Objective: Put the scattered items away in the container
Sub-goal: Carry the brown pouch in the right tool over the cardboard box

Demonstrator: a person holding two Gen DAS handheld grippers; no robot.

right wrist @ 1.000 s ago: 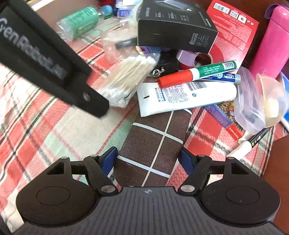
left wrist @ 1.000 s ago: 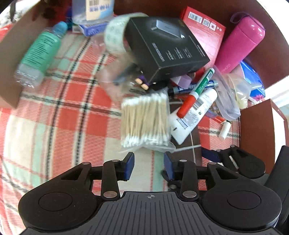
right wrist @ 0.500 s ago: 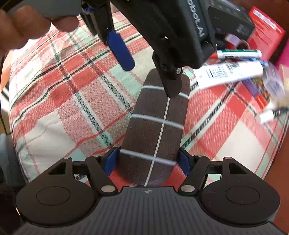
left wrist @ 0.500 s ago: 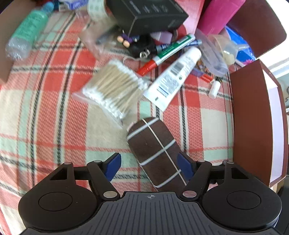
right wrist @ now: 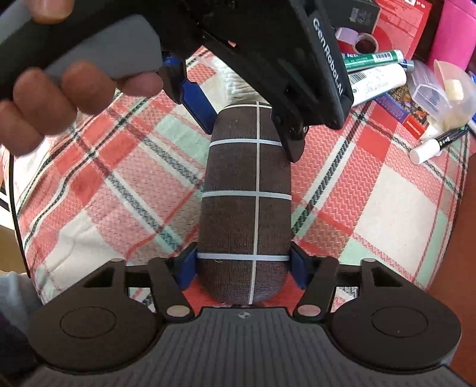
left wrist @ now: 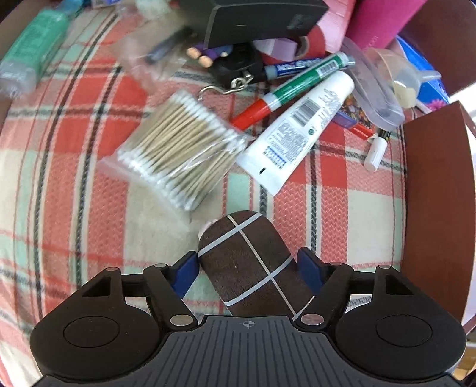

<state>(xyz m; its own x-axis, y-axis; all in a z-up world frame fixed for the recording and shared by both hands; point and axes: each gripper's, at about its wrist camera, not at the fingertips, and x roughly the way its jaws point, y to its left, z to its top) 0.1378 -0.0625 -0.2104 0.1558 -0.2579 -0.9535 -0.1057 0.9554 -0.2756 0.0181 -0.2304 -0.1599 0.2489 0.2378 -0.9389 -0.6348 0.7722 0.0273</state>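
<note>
Brown case (right wrist: 247,205) lies flat on the plaid cloth (right wrist: 383,190), long axis running from right tool (right wrist: 243,268) up to left tool (left wrist: 248,269); right tool's jaws have just been closing, blue pads now touching both flanks of the case's near end, so clamped on it; left tool's jaws have just been narrowing too, straddling the case's far end; left pad (left wrist: 186,272) at the case's edge, other side shows a gap, so still apart; a hand (right wrist: 59,89) grips the left tool's handle; beyond the case: swab pack (left wrist: 178,151), white tube (left wrist: 300,131), marker (left wrist: 288,92), black box (left wrist: 253,20); brown container wall (left wrist: 437,190) right of the case.
</note>
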